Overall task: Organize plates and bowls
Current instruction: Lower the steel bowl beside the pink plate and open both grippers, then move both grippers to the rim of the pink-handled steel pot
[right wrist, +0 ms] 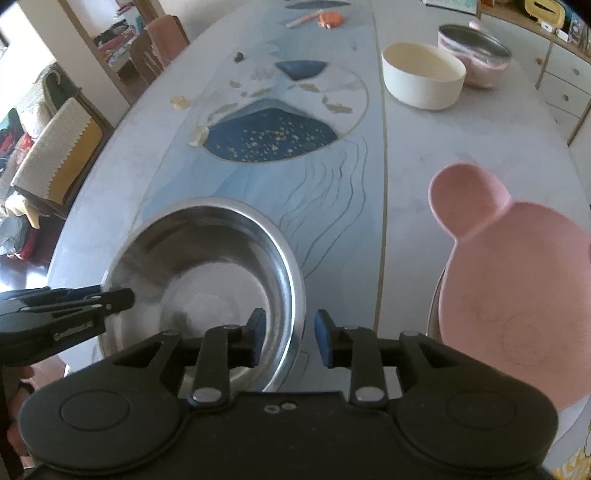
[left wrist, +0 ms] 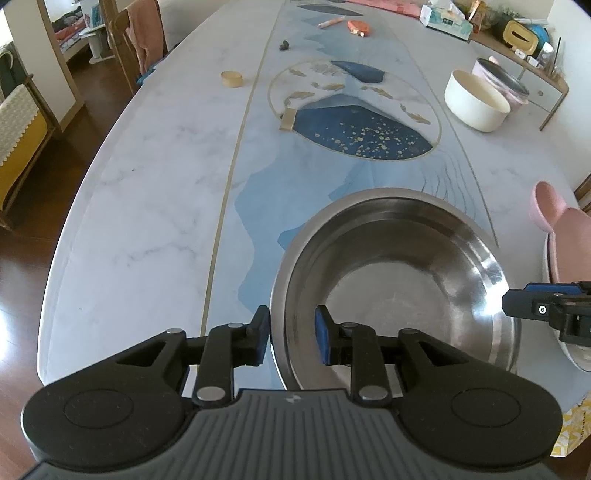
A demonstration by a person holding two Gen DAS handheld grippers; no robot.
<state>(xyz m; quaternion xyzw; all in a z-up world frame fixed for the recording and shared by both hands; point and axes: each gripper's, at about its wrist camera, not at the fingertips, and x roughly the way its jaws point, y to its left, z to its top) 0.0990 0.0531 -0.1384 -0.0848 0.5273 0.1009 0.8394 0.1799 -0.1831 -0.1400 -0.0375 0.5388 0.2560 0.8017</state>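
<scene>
A wide steel bowl (left wrist: 399, 280) (right wrist: 207, 280) sits on the near part of the patterned table. My left gripper (left wrist: 291, 332) straddles its left rim, one pad outside and one inside, with a gap left to the thin rim. My right gripper (right wrist: 290, 334) straddles the opposite rim the same way, its jaws apart and not pressing. Each gripper shows at the edge of the other's view: the right gripper (left wrist: 517, 304), the left gripper (right wrist: 122, 299). A pink eared plate (right wrist: 517, 280) (left wrist: 565, 240) lies to the right of the bowl. Farther back stand a cream bowl (left wrist: 476, 99) (right wrist: 423, 74) and a pink bowl (left wrist: 502, 79) (right wrist: 474, 51).
A tape roll (left wrist: 231, 78), an orange item (left wrist: 358, 26) and a tissue box (left wrist: 447, 22) lie on the far table. Chairs (right wrist: 55, 155) stand along the left edge. A sideboard (right wrist: 565, 85) runs at the right. The table's near edge is just below the grippers.
</scene>
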